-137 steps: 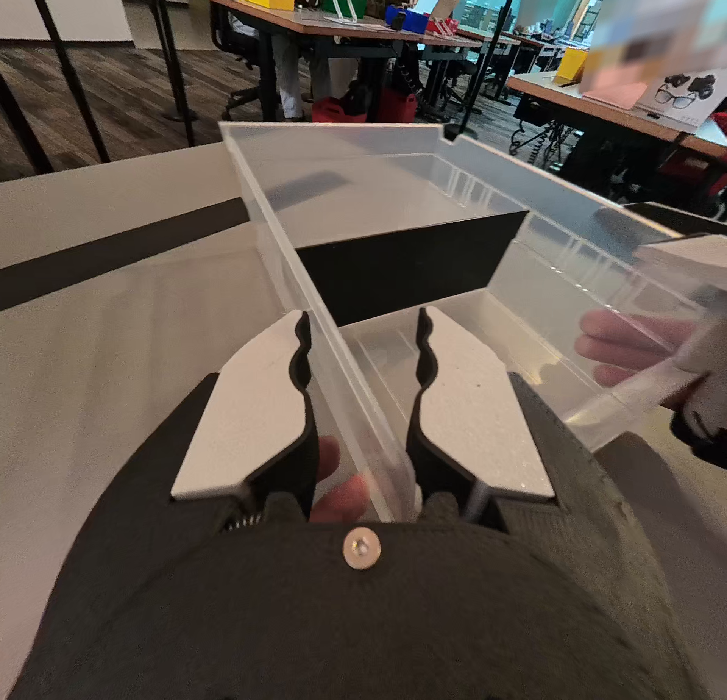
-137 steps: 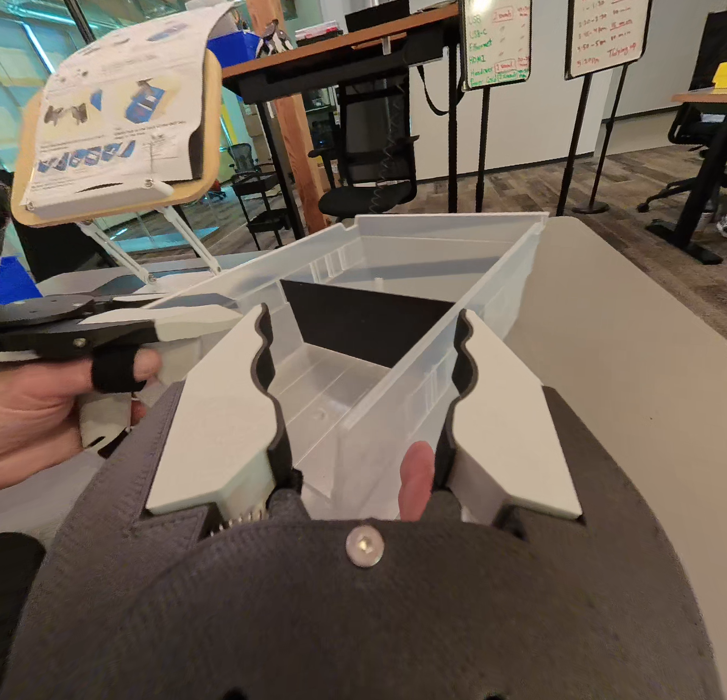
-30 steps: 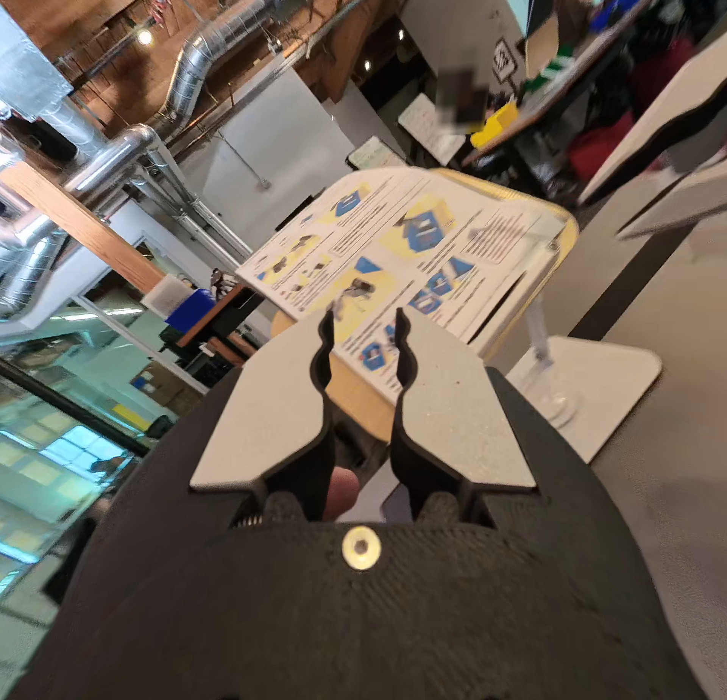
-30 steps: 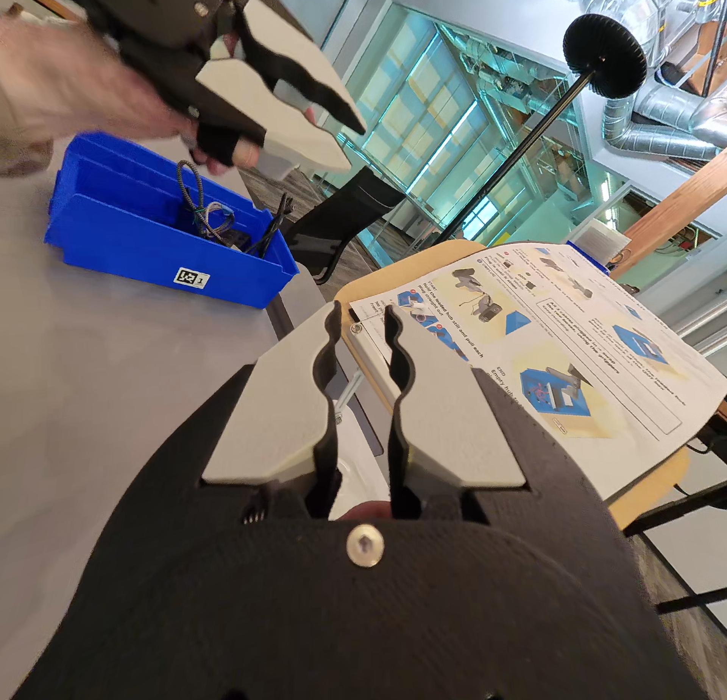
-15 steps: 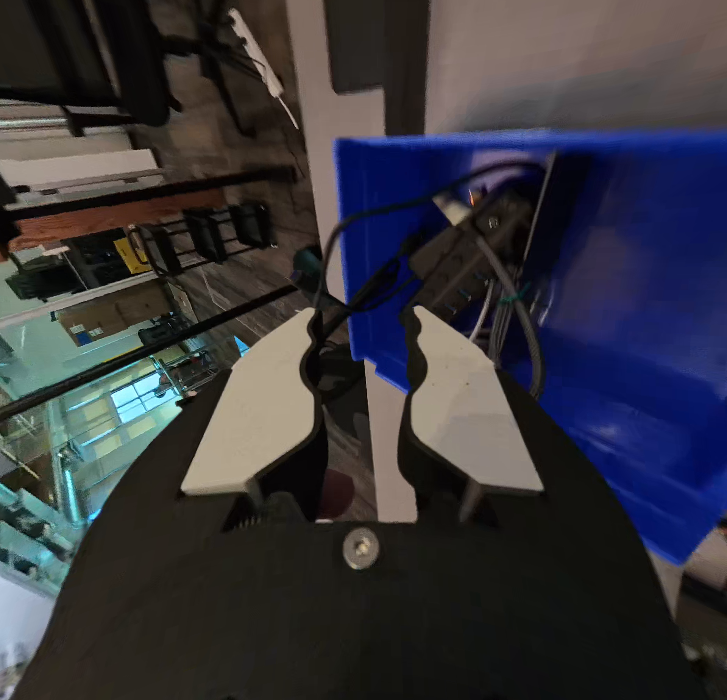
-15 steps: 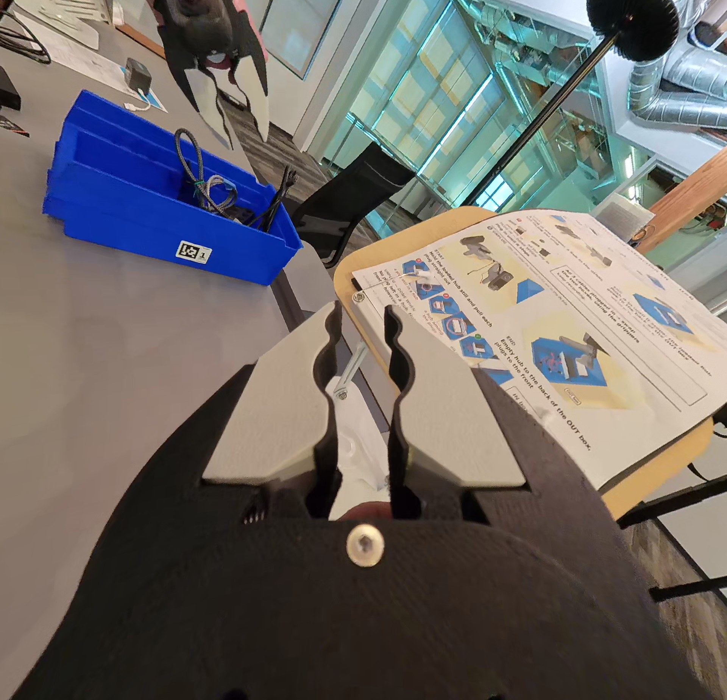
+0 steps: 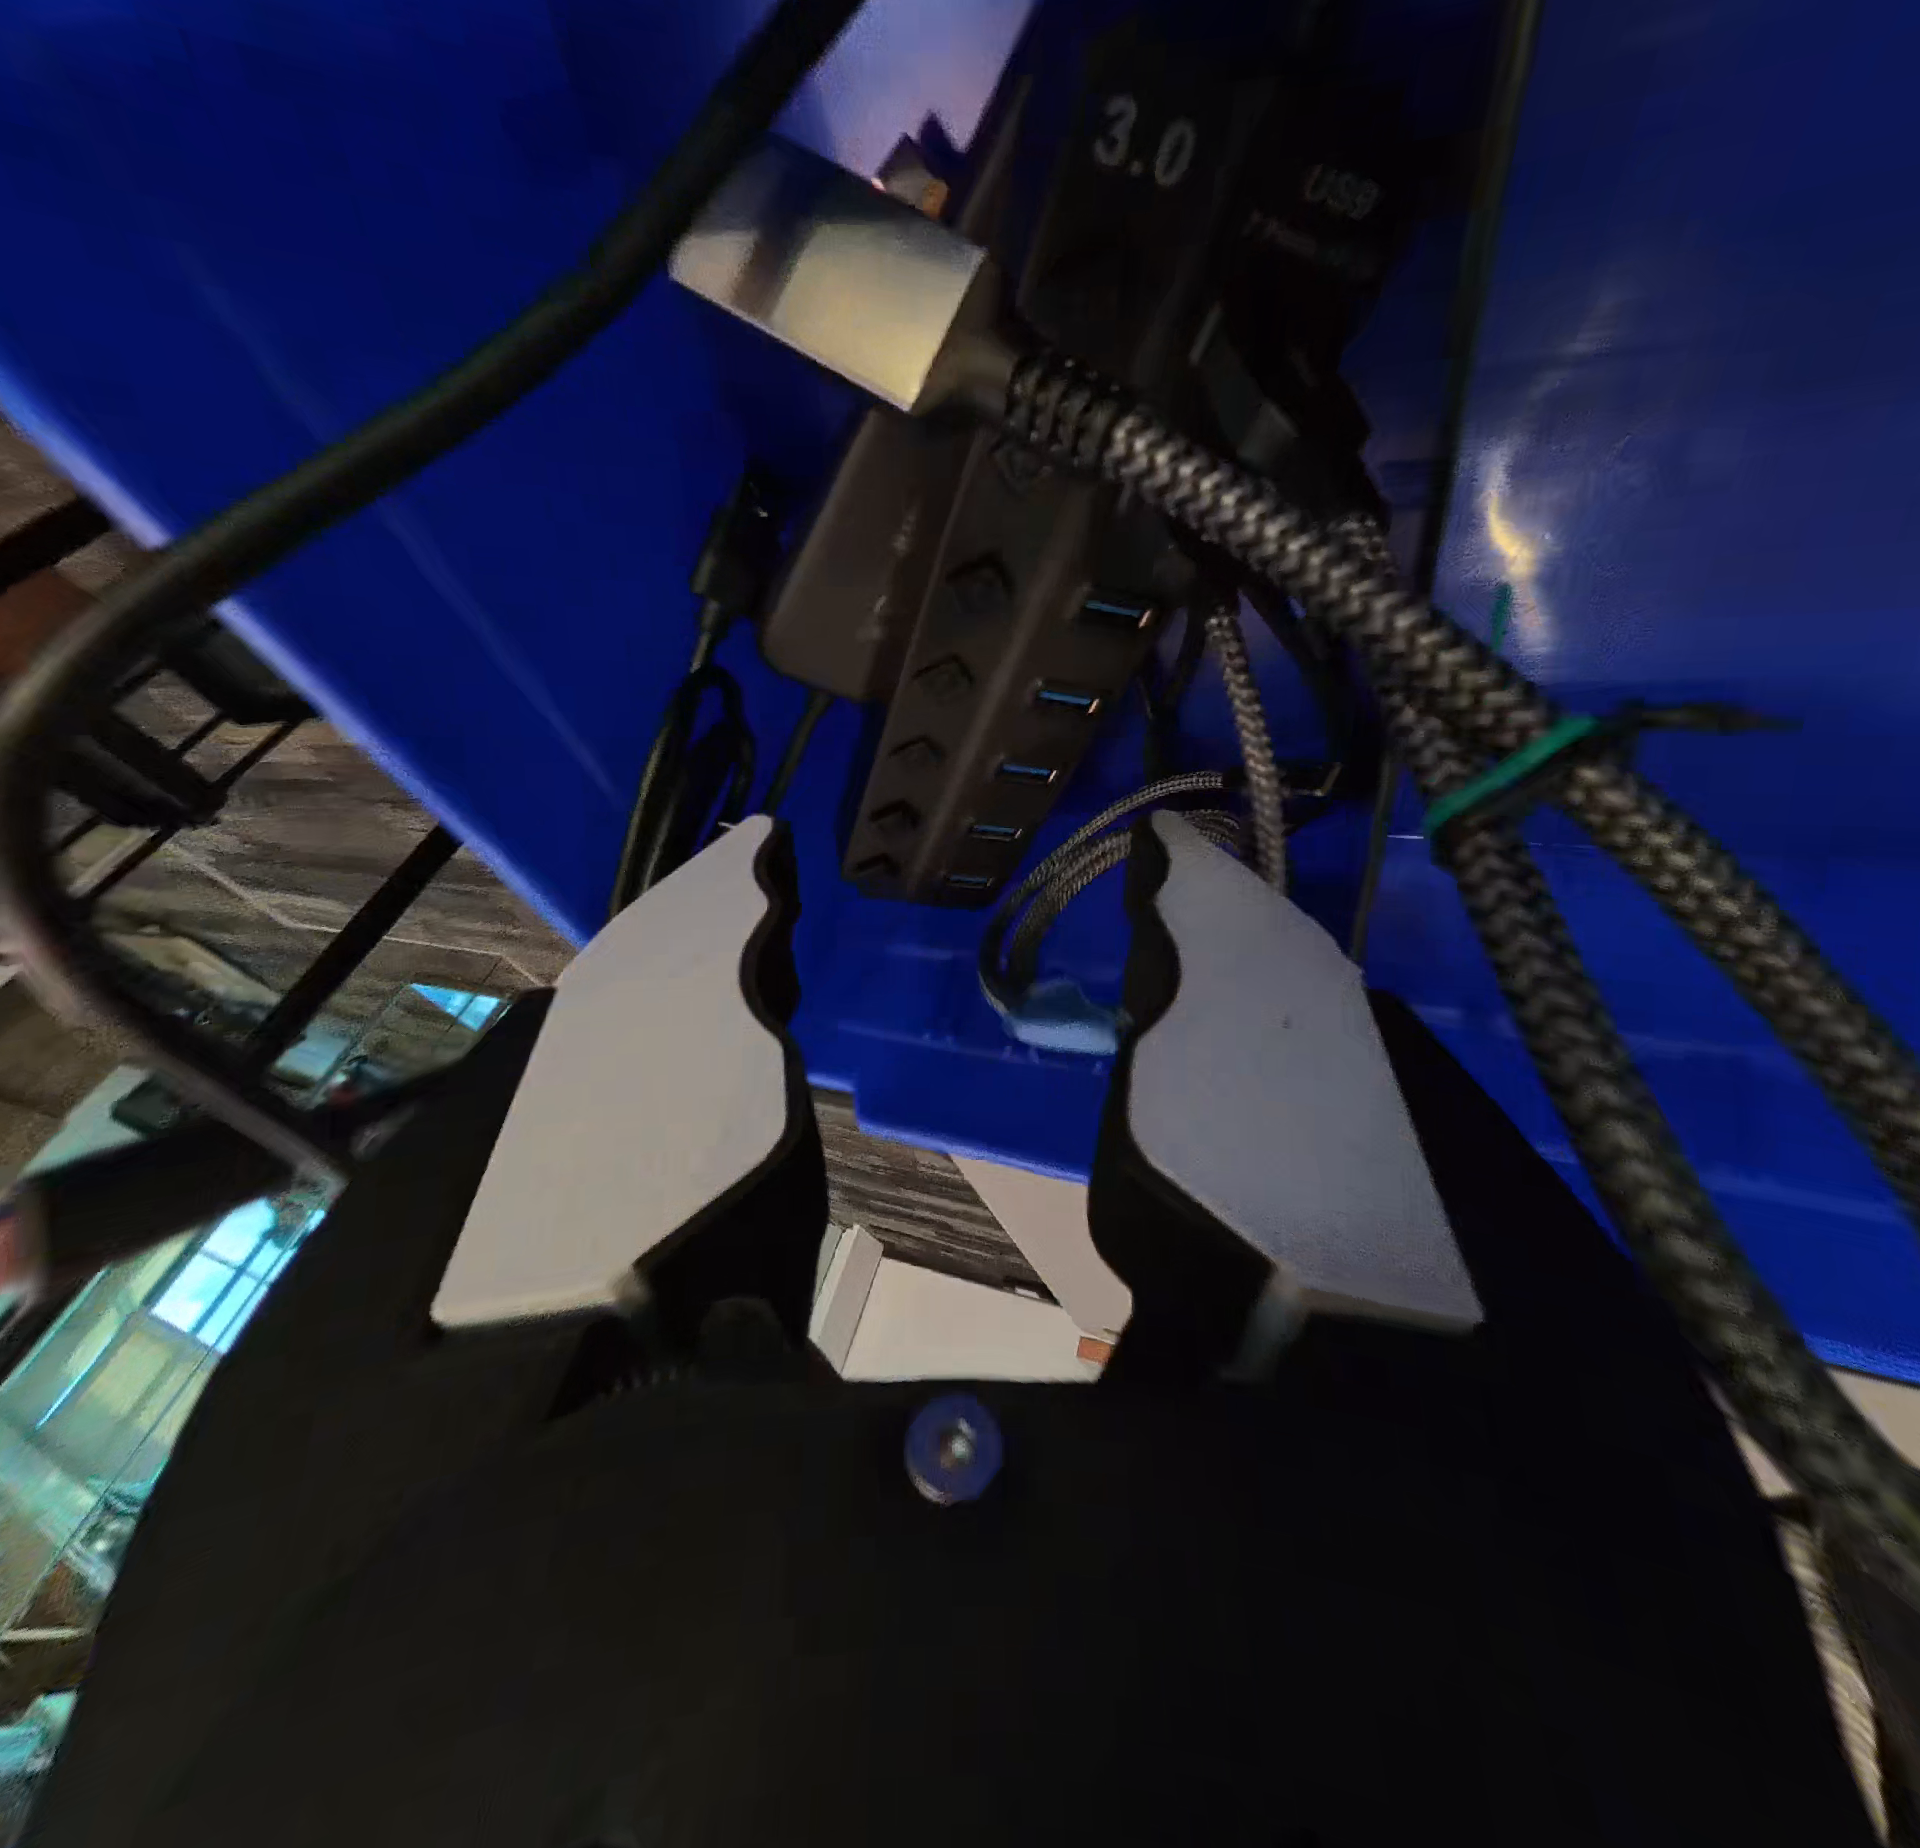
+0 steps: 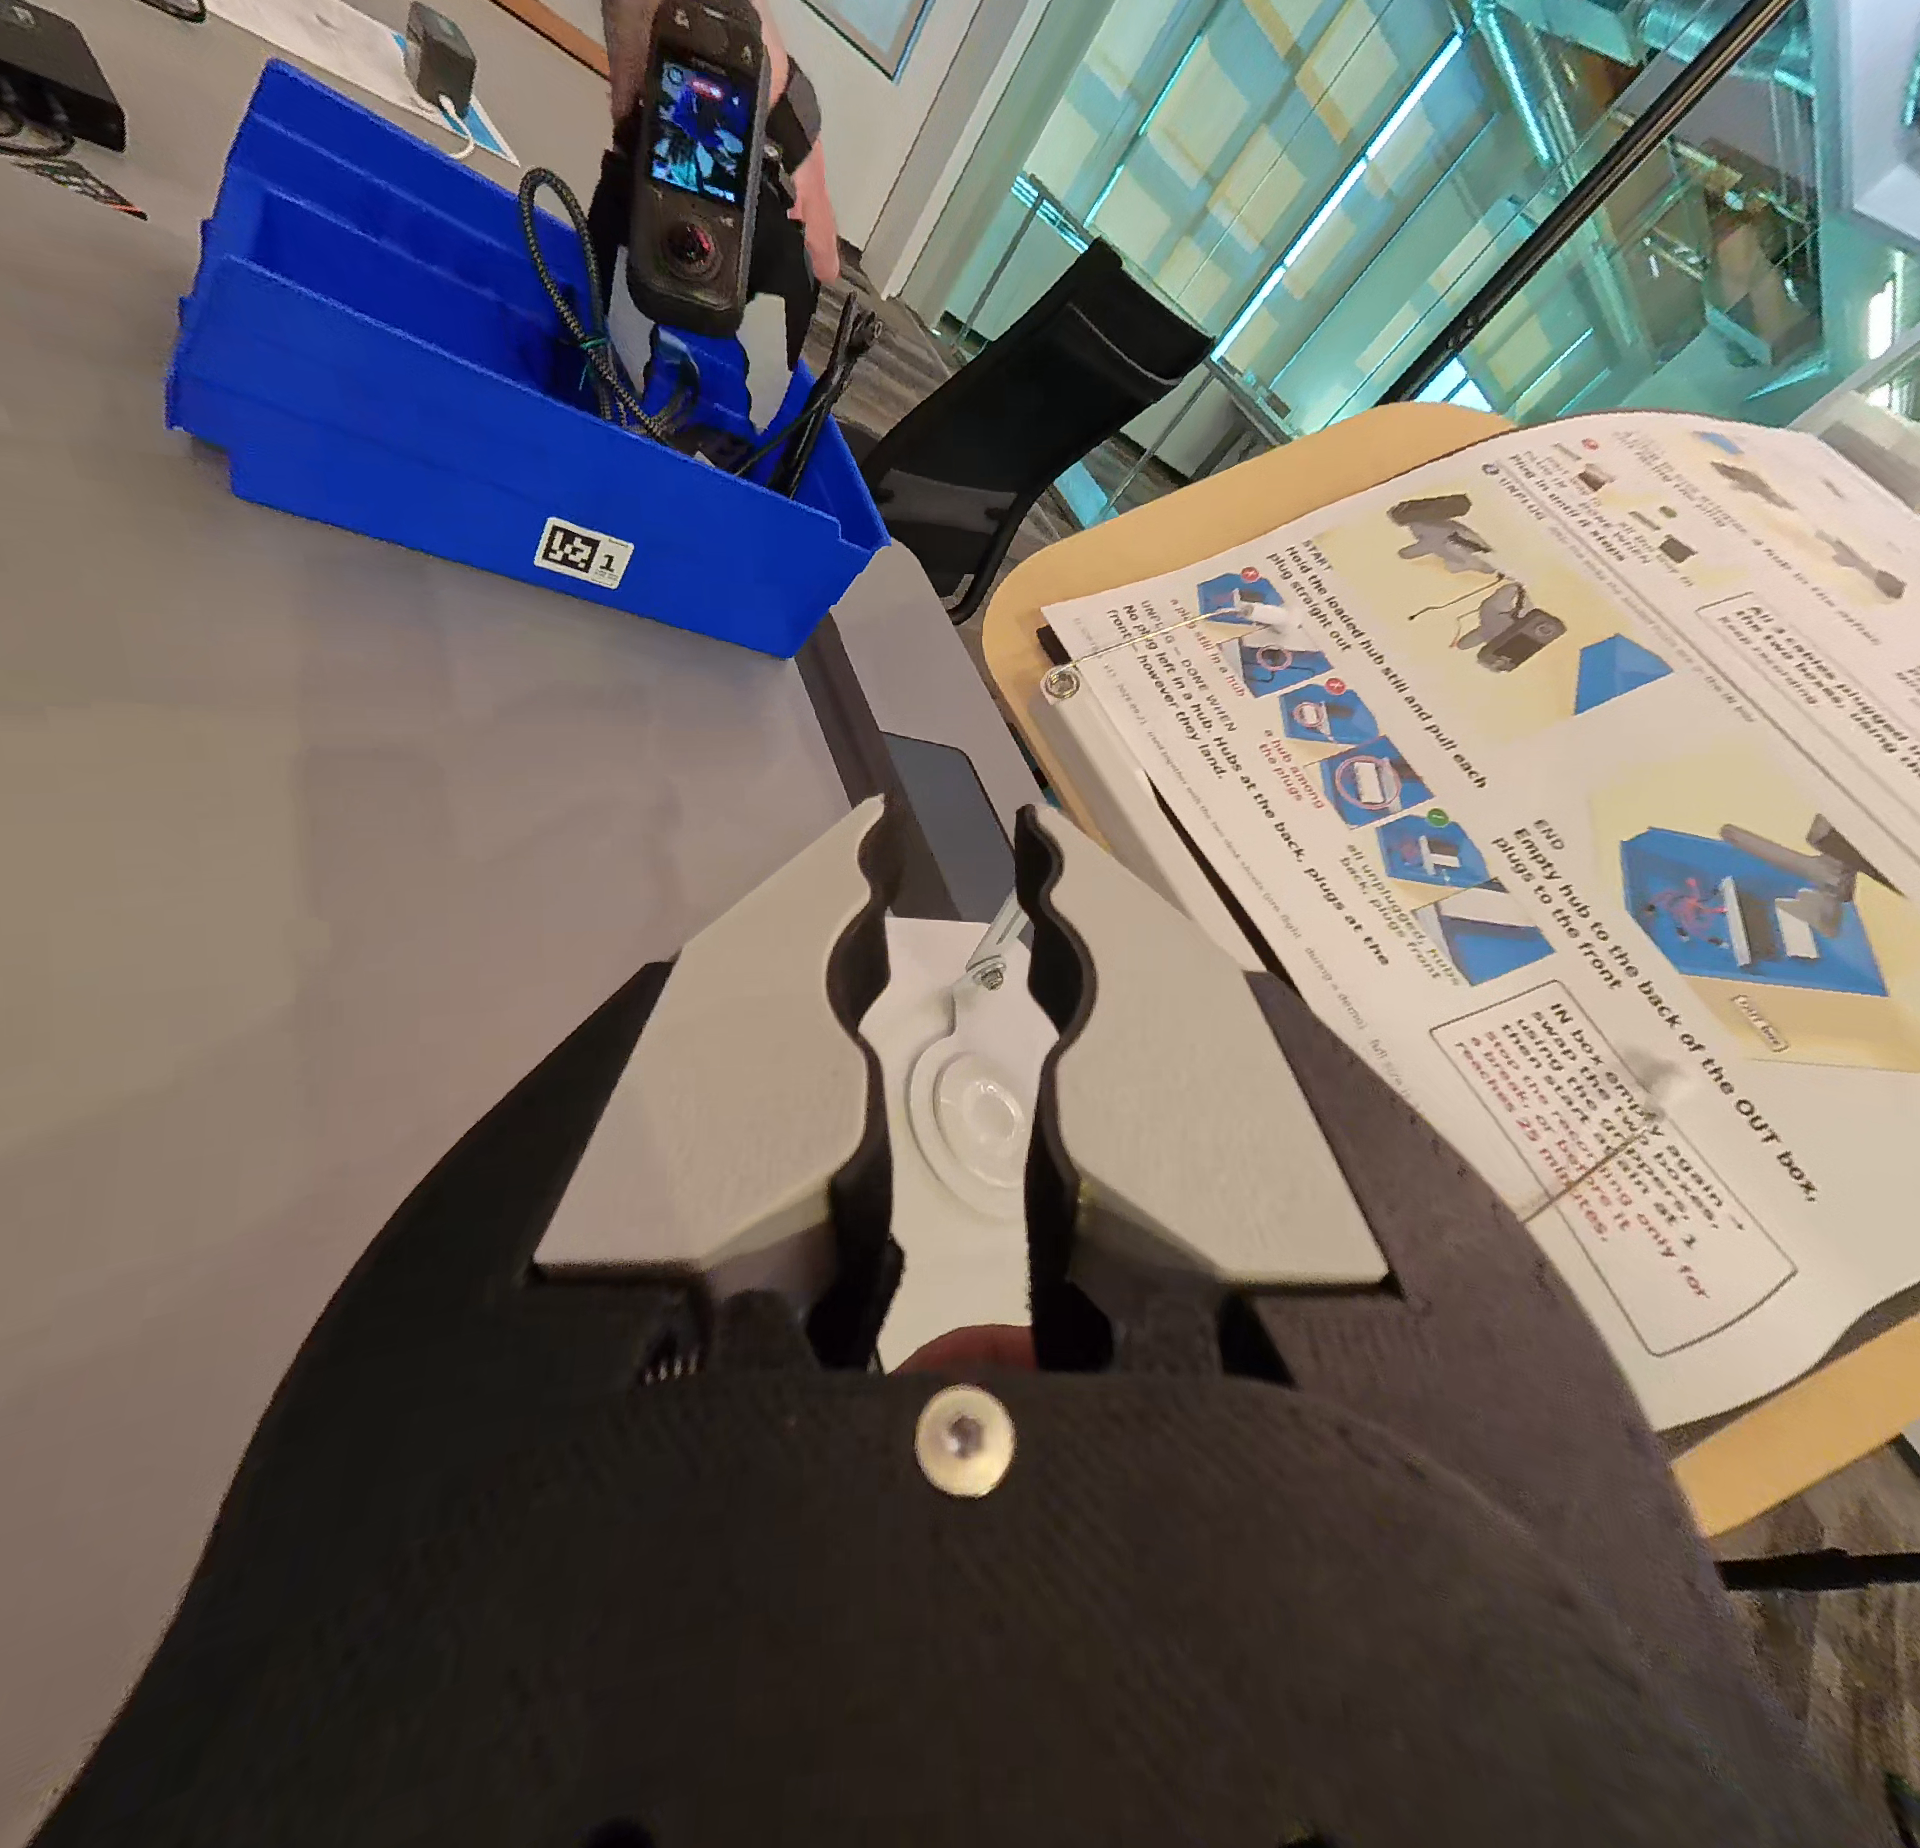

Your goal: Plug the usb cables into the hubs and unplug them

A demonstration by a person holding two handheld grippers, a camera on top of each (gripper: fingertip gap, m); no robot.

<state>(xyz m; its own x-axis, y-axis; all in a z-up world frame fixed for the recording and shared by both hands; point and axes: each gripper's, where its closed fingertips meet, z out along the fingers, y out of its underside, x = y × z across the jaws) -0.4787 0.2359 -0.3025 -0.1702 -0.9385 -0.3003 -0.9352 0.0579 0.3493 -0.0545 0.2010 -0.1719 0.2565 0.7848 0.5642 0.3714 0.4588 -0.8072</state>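
In the left wrist view my left gripper [image 7: 961,842] is open and empty, down inside the blue bin [image 7: 416,551]. Its tips flank the near end of a dark USB hub [image 7: 987,718] with a row of blue ports. A second black hub [image 7: 1195,188] lies behind it. A silver plug [image 7: 831,271] on a thick braided cable [image 7: 1455,655] rests across the hubs. My right gripper [image 8: 951,832] hangs over the table, jaws narrowly apart, holding nothing. From there I see the blue bin [image 8: 468,489] with the left gripper [image 8: 691,344] dipped into it.
A green tie [image 7: 1507,770] bundles braided cables; a thin black cable [image 7: 312,479] loops over the bin's rim. An instruction sheet on a wooden board [image 8: 1455,811] stands on a white base [image 8: 966,1050] at the grey table's [image 8: 364,863] edge. A black chair [image 8: 1039,396] is beyond. The gap from one gripper's tips to the other's is roughly 45 centimeters.
Both grippers left the clear bin. My left gripper swung from the instruction sheet down into the blue bin and opened wider over the hub. My right gripper stayed narrow and hardly moved.
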